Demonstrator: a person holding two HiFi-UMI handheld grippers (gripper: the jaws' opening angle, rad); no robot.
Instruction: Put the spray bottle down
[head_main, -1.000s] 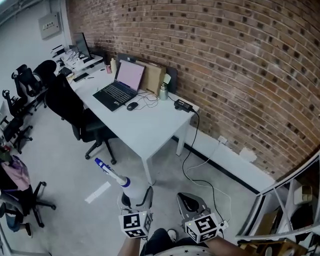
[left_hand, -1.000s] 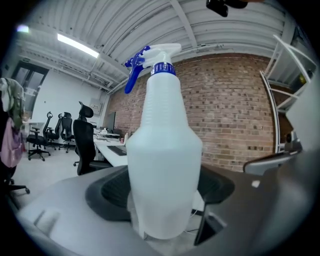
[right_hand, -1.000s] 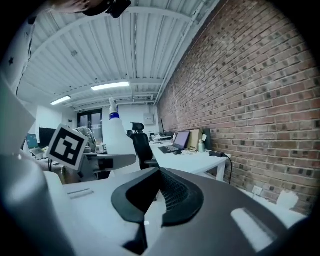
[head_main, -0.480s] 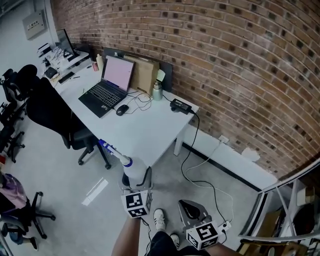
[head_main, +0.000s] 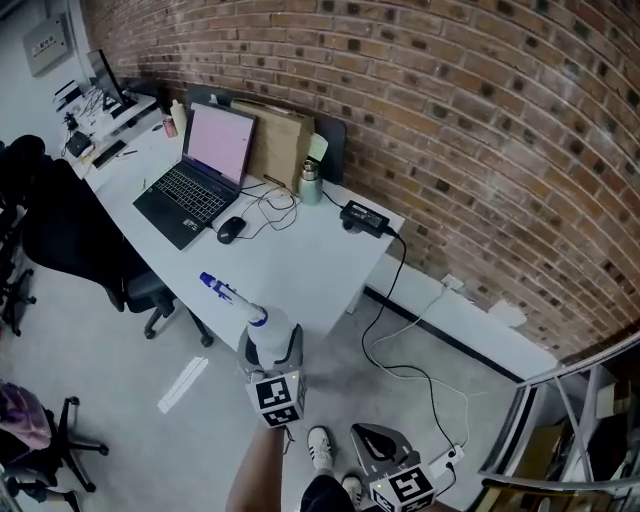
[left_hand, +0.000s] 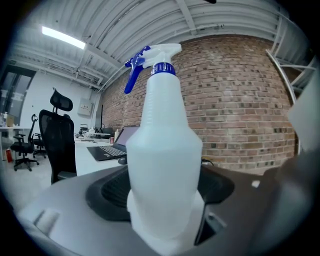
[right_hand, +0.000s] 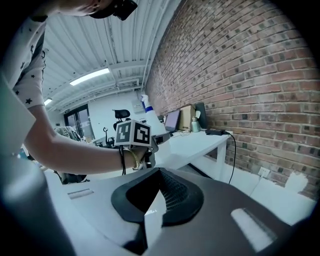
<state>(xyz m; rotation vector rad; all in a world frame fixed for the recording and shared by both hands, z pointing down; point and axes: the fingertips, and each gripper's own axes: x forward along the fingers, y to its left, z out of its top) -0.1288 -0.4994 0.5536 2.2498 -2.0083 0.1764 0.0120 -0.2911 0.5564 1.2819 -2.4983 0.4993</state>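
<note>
The head view looks steeply down from high above onto the desk (head_main: 300, 255), the brick wall (head_main: 450, 120) behind it and the floor (head_main: 130, 400), with the left gripper (head_main: 271, 348) and right gripper (head_main: 376, 440) near its bottom edge. The left gripper view sits low and close behind the spray bottle (left_hand: 162, 150), which fills its middle, facing the same wall, with desk and laptop (left_hand: 114, 145) at left. The right gripper view looks from low beside the left gripper toward desk and wall, which all three views share.
</note>
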